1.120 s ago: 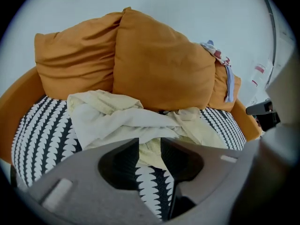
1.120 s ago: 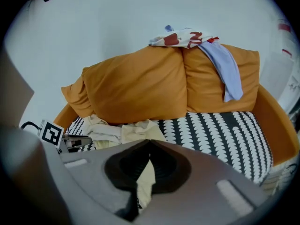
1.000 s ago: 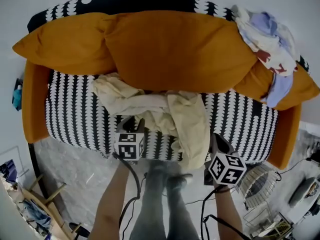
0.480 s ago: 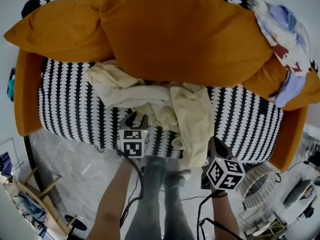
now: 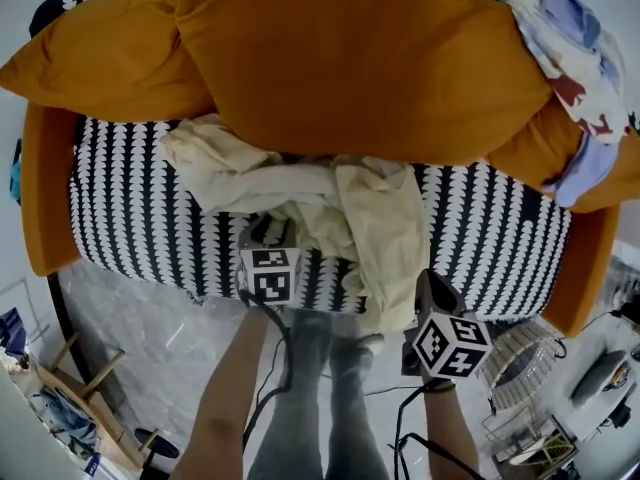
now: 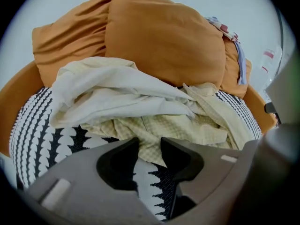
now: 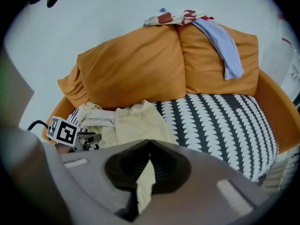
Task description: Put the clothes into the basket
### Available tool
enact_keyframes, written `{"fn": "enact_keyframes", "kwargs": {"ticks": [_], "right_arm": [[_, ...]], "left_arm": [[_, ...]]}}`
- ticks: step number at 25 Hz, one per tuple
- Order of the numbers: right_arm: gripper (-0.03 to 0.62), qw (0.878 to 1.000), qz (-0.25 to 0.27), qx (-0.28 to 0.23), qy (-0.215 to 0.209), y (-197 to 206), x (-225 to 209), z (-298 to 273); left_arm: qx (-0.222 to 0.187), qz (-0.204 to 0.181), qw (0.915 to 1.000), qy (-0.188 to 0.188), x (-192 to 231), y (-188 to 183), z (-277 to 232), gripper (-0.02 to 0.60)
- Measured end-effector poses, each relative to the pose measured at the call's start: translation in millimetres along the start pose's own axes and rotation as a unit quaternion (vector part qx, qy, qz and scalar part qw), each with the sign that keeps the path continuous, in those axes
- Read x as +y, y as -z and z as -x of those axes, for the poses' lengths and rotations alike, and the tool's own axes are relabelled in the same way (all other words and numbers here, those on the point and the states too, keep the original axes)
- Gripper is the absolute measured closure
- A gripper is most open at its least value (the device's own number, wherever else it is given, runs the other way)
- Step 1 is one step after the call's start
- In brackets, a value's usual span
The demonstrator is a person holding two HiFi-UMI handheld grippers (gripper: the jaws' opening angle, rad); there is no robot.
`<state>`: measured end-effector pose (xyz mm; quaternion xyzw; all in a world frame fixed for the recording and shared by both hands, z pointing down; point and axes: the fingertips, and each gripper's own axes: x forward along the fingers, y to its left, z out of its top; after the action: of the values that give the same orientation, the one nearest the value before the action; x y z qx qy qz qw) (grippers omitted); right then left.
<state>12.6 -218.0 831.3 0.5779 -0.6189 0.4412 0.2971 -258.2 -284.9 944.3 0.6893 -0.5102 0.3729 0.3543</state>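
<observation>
A heap of cream and pale yellow checked clothes [image 5: 310, 193] lies in the middle of the black-and-white sofa seat [image 5: 130, 218], and one cream piece hangs over the front edge. My left gripper [image 5: 268, 234] is at the heap's front edge with its jaws opening. In the left gripper view [image 6: 150, 146] a corner of the checked cloth [image 6: 154, 132] reaches between the tips, and the pads do not press it. My right gripper [image 5: 426, 286] is shut just right of the hanging cream piece [image 7: 138, 123]. A wire basket [image 5: 512, 360] stands on the floor at the lower right.
Big orange cushions [image 5: 350, 58] fill the sofa's back. More clothes, patterned and pale blue [image 5: 578, 58], are draped over the right cushion, and the right gripper view shows these clothes [image 7: 220, 41] too. Cables run across the floor by the person's legs [image 5: 310, 398]. Wooden clutter [image 5: 70, 408] lies at the lower left.
Both grippers have come down toward the seat. The left one has closed in on the front of the heap, and its jaws stand a little wider. The right stays shut.
</observation>
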Motion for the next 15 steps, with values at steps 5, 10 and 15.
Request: {"fn": "enact_keyframes", "kwargs": {"ticks": [5,10,15], "right_arm": [[0.591,1.000,-0.008,-0.009,-0.001,-5.1,1.7,1.0],[0.591,1.000,-0.009,-0.021,0.000,-9.7,2.0,4.8],[0.591,1.000,-0.016,-0.024,0.001,-8.1,1.5,18.1]], "left_arm": [[0.019,-0.022,0.9996,0.006,-2.0,1.5,-2.6,0.453],[0.035,-0.038,0.9986,0.011,-5.9,2.7,-6.7,0.534],[0.018,-0.021,0.9995,0.016,-6.7,-2.8,8.1,0.551]]}}
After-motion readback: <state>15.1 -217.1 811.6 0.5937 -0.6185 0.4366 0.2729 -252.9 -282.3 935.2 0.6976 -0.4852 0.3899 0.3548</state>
